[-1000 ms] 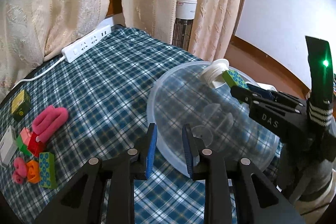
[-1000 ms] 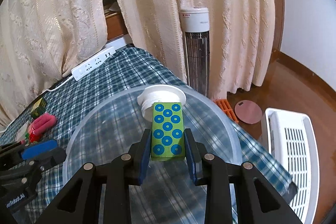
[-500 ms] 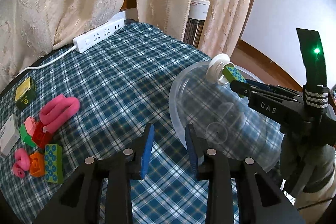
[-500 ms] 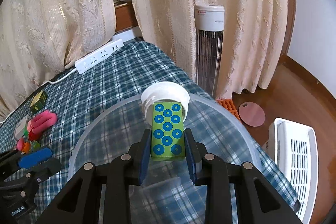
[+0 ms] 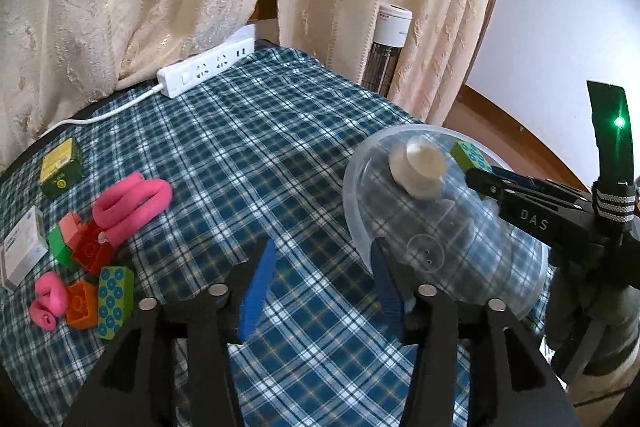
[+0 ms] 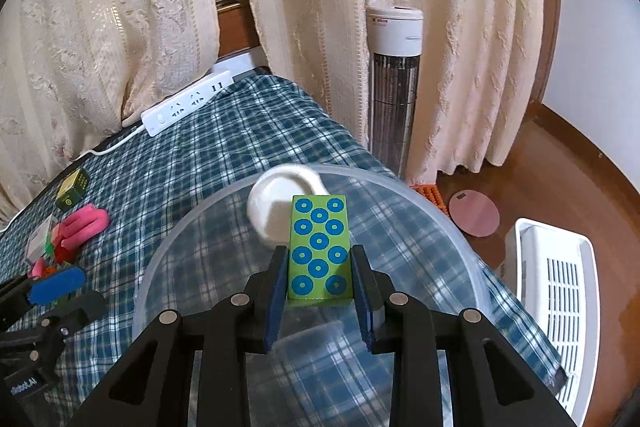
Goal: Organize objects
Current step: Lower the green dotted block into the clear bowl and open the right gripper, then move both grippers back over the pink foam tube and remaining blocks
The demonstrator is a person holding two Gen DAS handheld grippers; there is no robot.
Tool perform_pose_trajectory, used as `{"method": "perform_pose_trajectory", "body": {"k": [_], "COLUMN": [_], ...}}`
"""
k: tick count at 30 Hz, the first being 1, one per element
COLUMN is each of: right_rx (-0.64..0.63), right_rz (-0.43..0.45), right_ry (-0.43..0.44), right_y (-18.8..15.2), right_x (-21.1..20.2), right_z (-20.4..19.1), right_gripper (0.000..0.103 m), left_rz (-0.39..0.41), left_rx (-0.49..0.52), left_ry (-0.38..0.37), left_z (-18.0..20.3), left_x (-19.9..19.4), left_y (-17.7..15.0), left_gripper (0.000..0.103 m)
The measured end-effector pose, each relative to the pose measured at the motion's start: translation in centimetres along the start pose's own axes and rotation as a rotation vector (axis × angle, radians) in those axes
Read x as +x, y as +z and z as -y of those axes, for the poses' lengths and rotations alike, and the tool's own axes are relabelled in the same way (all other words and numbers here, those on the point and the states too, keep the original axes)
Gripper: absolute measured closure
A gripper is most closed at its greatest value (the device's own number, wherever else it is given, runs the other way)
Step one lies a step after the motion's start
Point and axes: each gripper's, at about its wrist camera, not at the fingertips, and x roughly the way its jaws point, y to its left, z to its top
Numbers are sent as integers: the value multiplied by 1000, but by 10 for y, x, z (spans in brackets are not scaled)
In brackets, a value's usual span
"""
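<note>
The right claw [image 6: 320, 287] clamps the green block [image 6: 319, 251], long axis pointing ahead, over the clear bowl [image 6: 460, 251] directly beneath; the left claw [image 5: 320, 287] is opening, empty.

The right gripper [image 6: 320, 277] points forward and down, its two blue-padded jaws drawn in close and pressed against the long sides of a green block with blue rings [image 6: 319, 251], which stands up between them and juts past the tips. In the left wrist view the same tool reaches in from the right edge as a dark body with a green light on its upright part. The left gripper [image 5: 324, 279] also tilts downward, lower and to the left of its partner; its jaws are opening, with nothing between them, one blue pad turned face-on and the other seen edge-on. No hand or sleeve can be made out.
</note>
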Motion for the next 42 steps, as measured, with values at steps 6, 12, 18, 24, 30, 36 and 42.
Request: {"method": "perform_pose_trajectory", "body": {"k": [6,12,18,24,30,36,42], "right_rx": [52,70,62,61,45,11,-6], "right_rz": [6,17,47,69,82,76,74], "right_ry": [-50,-75,-50,3,59,108,143], "right_y": [-3,-7,-11,-14,-20,-25,-29], "right_x": [-5,-12,-23,-33,-41,-44,-48], "right_z": [11,13,0,-14,-35,-57,-75], "right_gripper": [66,63,62,60,47,46,45], "left_rz": [16,21,28,32,41,48,50], "left_rx": [-3,-18,-23,-26,-36,-61,-102], "left_ry": [11,18,26,41,63,100,157], "left_z": [-4,-10,-16,-21,-34,-53,-82], "left_x": [-7,-12,-18,-25,-34,-45,-56], "left_y": [-2,-5,-7,-11,-16,-25,-36], "left_gripper": [40,37,36,36,35,35,34]}}
